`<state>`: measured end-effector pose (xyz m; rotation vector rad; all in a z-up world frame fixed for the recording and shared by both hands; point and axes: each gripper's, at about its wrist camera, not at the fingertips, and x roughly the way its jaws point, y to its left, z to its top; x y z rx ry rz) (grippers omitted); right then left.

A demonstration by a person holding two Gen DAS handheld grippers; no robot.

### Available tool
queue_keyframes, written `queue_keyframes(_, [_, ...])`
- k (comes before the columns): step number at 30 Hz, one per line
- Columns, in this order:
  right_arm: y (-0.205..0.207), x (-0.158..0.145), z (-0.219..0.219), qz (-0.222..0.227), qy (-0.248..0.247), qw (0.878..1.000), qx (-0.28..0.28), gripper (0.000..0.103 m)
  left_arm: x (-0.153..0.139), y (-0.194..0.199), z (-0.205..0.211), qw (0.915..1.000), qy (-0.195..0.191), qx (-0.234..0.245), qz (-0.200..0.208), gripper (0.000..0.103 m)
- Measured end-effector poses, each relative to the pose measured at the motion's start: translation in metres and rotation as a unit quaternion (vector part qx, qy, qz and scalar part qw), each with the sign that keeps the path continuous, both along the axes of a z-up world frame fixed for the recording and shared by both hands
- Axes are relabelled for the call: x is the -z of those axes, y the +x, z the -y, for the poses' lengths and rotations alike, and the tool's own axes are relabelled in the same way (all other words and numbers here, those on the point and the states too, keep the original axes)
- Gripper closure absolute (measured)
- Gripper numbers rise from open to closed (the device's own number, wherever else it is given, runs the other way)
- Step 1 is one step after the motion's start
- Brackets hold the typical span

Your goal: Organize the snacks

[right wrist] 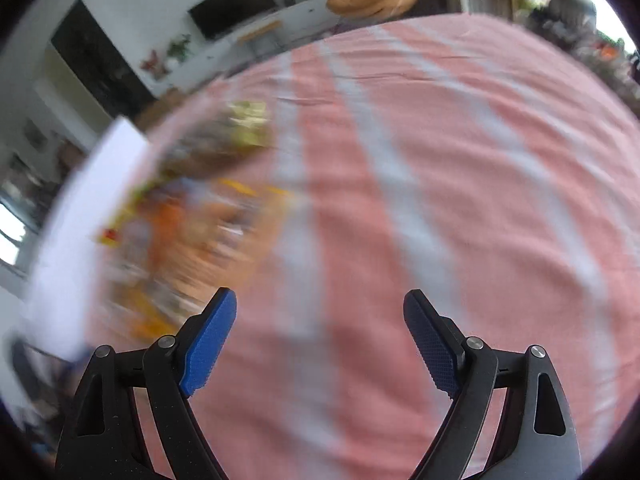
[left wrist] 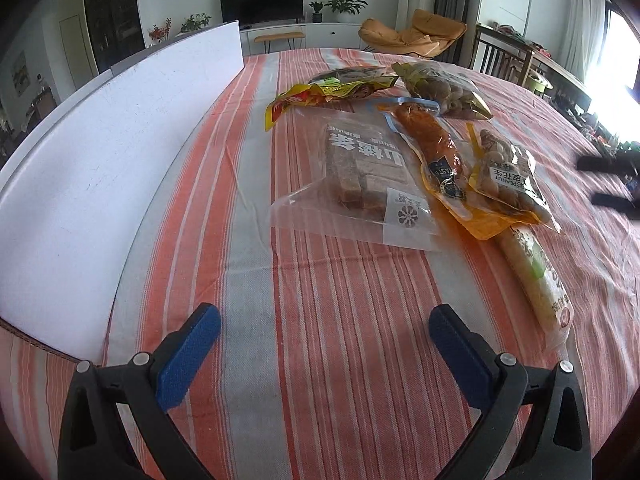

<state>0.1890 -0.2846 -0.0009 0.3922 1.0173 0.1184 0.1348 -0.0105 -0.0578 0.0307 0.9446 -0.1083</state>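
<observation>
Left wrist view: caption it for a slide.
Open left gripper hovers over the striped tablecloth, facing a cluster of snack packets beside a white box.

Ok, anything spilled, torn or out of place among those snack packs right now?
Nothing spilled or visibly torn. The packs lie in a loose overlapping heap: the peanut bag and orange sausage pack overlap, crossing the long white pack.

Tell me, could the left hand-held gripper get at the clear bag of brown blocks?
Probably yes. The left hand-held gripper is open, holds nothing, and only bare striped tablecloth lies between it and the clear bag of brown blocks, whose near edge is uncovered.
</observation>
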Motion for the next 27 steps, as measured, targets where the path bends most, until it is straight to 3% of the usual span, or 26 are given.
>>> queue_keyframes(3, [0.039, -0.001, -0.053, -0.031, -0.010, 0.998, -0.048, 0.016, 0.000, 0.000, 0.000, 1.0000, 0.000, 0.000, 0.000, 0.000])
queue_keyframes(7, [0.073, 0.019, -0.120, -0.072, -0.116, 0.986, -0.094, 0.013, -0.001, -0.002, -0.001, 1.0000, -0.001, 0.002, 0.001, 0.000])
queue_keyframes(9, [0.075, 0.020, -0.130, -0.050, -0.165, 0.980, -0.099, 0.016, -0.001, -0.001, -0.001, 1.0000, -0.002, 0.003, 0.001, 0.000])
queue_keyframes(11, [0.071, 0.023, -0.124, -0.033, -0.172, 0.978, -0.110, 0.017, -0.001, -0.001, -0.001, 1.0000, -0.003, 0.004, 0.002, 0.000])
queue_keyframes(14, [0.056, 0.029, -0.081, -0.029, -0.185, 0.980, -0.072, 0.017, -0.001, -0.001, -0.001, 1.0000, -0.002, 0.003, 0.002, 0.000])
queue_keyframes(19, [0.034, 0.030, -0.029, 0.004, -0.159, 0.985, -0.063, 0.014, -0.001, -0.002, -0.001, 1.0000, 0.000, 0.003, 0.001, 0.000])
queue_keyframes(27, [0.016, 0.037, -0.029, 0.055, -0.180, 0.979, -0.079, 0.012, -0.001, -0.003, -0.001, 1.0000, 0.001, 0.003, 0.002, 0.000])
